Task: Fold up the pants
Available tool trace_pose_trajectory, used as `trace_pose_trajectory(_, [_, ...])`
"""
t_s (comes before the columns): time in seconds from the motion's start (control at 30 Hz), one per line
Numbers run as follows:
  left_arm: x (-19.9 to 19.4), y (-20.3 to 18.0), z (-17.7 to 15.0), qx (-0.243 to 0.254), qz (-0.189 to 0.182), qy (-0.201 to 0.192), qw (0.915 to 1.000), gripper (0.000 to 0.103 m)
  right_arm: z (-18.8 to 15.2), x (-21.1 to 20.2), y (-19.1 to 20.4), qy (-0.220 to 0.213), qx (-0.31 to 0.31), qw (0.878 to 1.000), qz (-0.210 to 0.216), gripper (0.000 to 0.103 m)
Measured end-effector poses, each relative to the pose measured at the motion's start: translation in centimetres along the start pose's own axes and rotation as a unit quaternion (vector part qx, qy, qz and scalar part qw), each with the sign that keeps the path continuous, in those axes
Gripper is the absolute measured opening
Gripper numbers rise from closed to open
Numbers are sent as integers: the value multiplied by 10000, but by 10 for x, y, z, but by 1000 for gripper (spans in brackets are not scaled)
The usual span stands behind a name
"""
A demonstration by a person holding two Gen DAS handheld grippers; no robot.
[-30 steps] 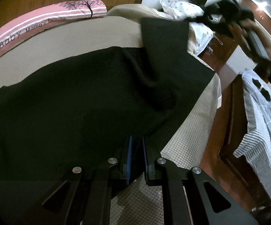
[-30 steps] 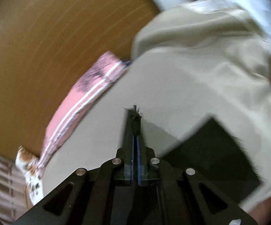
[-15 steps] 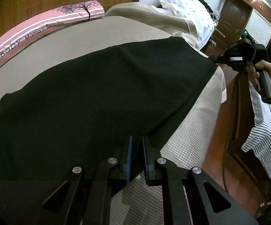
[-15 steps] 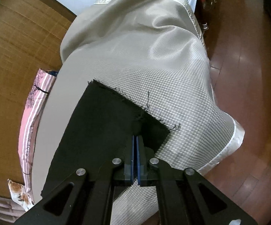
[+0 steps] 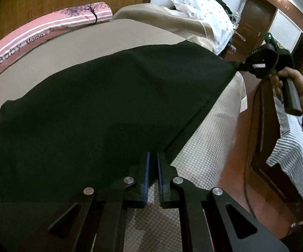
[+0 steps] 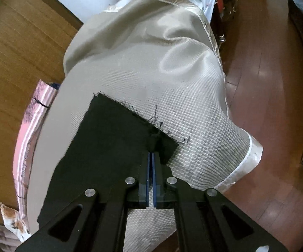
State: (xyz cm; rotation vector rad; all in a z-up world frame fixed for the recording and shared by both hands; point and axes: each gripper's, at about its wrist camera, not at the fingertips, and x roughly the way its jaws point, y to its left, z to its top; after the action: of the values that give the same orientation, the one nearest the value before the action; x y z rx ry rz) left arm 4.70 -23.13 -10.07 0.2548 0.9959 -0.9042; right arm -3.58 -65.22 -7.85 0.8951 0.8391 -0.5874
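Black pants [image 5: 109, 105] lie spread flat across a beige bed cover [image 5: 204, 147]. My left gripper [image 5: 153, 157] sits at their near edge by the bed's side, its jaws closing with the cloth's edge pinched between the tips. At the far right corner, a hand [image 5: 298, 84] holds my right gripper [image 5: 238, 65], which grips that corner taut. In the right wrist view my right gripper [image 6: 153, 153] is shut on the frayed hem of the pants [image 6: 113, 138], close above the bed cover [image 6: 151, 63].
A pink striped pillow [image 5: 46, 33] lies along the wooden headboard. A white dotted cloth [image 5: 204, 6] is heaped at the bed's far end. Striped fabric [image 5: 294, 147] hangs over dark furniture on the right. Wooden floor [image 6: 267, 105] runs beside the bed.
The right gripper swung the leg end rightwards and down, so the doubled-over black cloth now lies stretched flat. The left gripper stayed at the near edge.
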Motion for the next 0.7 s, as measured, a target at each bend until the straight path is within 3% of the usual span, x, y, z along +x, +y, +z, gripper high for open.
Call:
trace_pose_trajectory(0.33, [-2, 1, -5, 6, -146, 32, 9999, 7, -10, 14, -6, 34, -97, 9985, -538, 1])
trace_pose_trajectory(0.4, [-2, 1, -5, 12, -174, 31, 9998, 7, -8, 12, -5, -86, -236, 9950, -971, 0])
trace_pose_trajectory(0.47, [-3, 2, -4, 27, -292, 40, 9996, 7, -8, 12, -7, 87, -167, 9977, -649, 3])
trace_pose_trajectory(0.57, [-7, 6, -1, -155, -569, 37, 9983, 8, -10, -6, 5, -105, -368, 9976, -570, 6])
trace_pose_trajectory(0.7, [-30, 10, 9, -187, -608, -271, 9976, 10, -15, -13, 35, -38, -726, 9967, -359, 9])
